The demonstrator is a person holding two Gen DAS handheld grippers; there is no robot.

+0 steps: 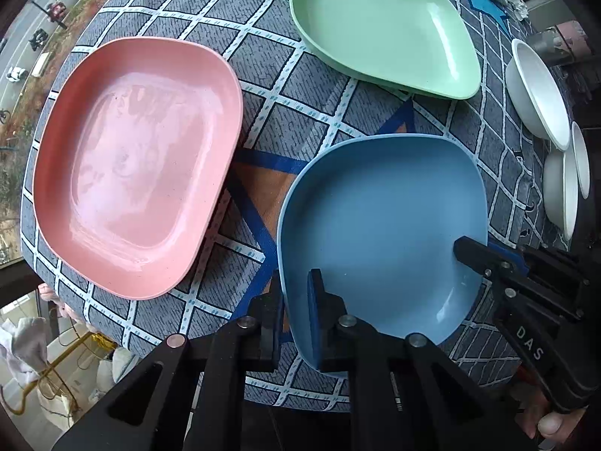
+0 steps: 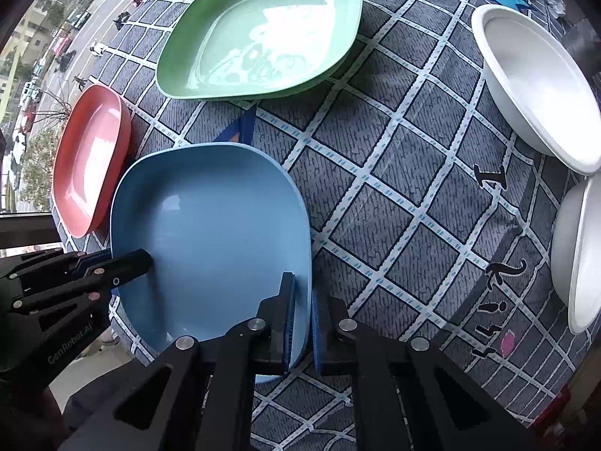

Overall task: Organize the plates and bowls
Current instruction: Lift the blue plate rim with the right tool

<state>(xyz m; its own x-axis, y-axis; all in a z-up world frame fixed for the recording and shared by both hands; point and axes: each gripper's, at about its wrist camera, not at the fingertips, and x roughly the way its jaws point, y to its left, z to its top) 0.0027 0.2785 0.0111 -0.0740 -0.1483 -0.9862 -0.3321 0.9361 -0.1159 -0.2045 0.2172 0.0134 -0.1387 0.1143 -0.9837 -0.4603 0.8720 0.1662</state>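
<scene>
A blue plate (image 1: 383,225) lies near the front of the round table, and both grippers grip it. My left gripper (image 1: 296,293) is shut on the plate's left rim, one finger inside and one outside. My right gripper (image 2: 303,300) is shut on the opposite rim of the blue plate (image 2: 210,233). Each gripper also shows in the other's view: the right gripper (image 1: 484,253) at the plate's right edge, the left gripper (image 2: 124,259) at its left edge. A pink plate (image 1: 139,165) lies to the left and a green plate (image 1: 383,26) behind. Whether the blue plate touches the cloth I cannot tell.
A grey checked cloth (image 1: 300,120) covers the table. White bowls (image 2: 537,82) (image 2: 578,251) stand at the right edge, one behind the other. Crumpled paper (image 1: 516,0) lies at the far right. The table's edge drops off close behind both grippers; a window with a street lies to the left.
</scene>
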